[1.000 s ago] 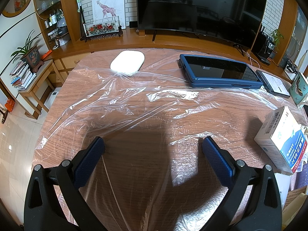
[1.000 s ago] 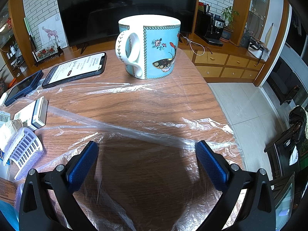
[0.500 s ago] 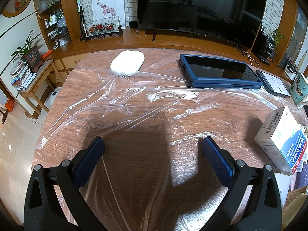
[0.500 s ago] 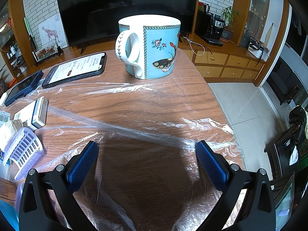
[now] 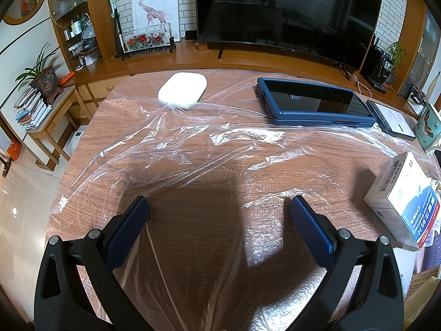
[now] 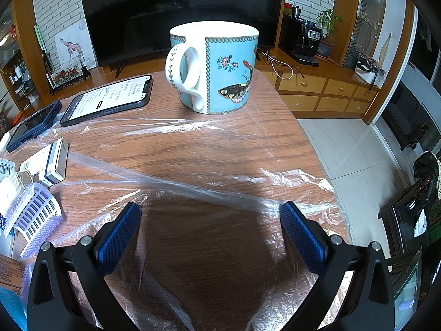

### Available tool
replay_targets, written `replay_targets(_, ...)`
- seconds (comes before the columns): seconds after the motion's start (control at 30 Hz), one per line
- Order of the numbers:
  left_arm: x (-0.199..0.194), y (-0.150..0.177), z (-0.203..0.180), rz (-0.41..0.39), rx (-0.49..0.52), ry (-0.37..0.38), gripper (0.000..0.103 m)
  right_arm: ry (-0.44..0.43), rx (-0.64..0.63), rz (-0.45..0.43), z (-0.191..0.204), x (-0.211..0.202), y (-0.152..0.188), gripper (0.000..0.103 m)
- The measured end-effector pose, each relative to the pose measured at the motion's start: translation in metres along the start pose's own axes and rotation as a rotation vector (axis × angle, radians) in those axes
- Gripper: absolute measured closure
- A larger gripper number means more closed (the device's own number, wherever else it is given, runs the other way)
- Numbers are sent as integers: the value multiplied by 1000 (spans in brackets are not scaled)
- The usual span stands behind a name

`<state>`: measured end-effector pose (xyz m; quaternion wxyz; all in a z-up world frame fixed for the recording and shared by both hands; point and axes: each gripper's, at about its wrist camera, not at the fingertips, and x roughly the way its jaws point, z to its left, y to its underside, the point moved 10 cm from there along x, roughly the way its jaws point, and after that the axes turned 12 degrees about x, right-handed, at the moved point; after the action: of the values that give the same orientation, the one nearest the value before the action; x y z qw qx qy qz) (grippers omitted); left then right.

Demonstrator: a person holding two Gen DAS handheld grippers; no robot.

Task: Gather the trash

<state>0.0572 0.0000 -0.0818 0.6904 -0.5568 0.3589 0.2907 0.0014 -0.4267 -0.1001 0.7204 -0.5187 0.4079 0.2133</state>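
Note:
A crumpled sheet of clear plastic film (image 5: 193, 149) lies spread over the wooden table (image 5: 129, 88); the same plastic film (image 6: 226, 193) runs under both grippers. My left gripper (image 5: 219, 207) hovers low over the near part of the film, open, nothing between its blue pads. A white and blue carton (image 5: 399, 198) lies to its right. My right gripper (image 6: 210, 215) is open too, over the film near the table's right edge. At its left lie a small white box (image 6: 45, 162) and a white slotted plastic piece (image 6: 35, 215).
A white oval device (image 5: 183, 89), a blue-cased tablet (image 5: 314, 104) and a phone (image 5: 391, 120) lie at the far side. A turquoise butterfly mug (image 6: 215, 66) stands ahead of the right gripper beside a lit phone (image 6: 110, 96). Floor (image 6: 352, 149) drops off right of the table.

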Motion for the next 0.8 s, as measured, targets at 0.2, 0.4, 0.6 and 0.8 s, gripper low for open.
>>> replay_targets(0.2,0,0,0,0,-1,1,1,2,3,-1,0,0,-1,4)
replay_targets(0.4,0,-1,1,0,0,0,1,-2,-7,4,1,2,-3,4)
replay_targets(0.6,-22,-4,14,30,-25,45,2,-14,119,-39,-26,-34,-19,4)
replay_targets(0.8,-111,-8,-5,-123,-47,214,2,-210,173,-99,-19,-124,-14,4)
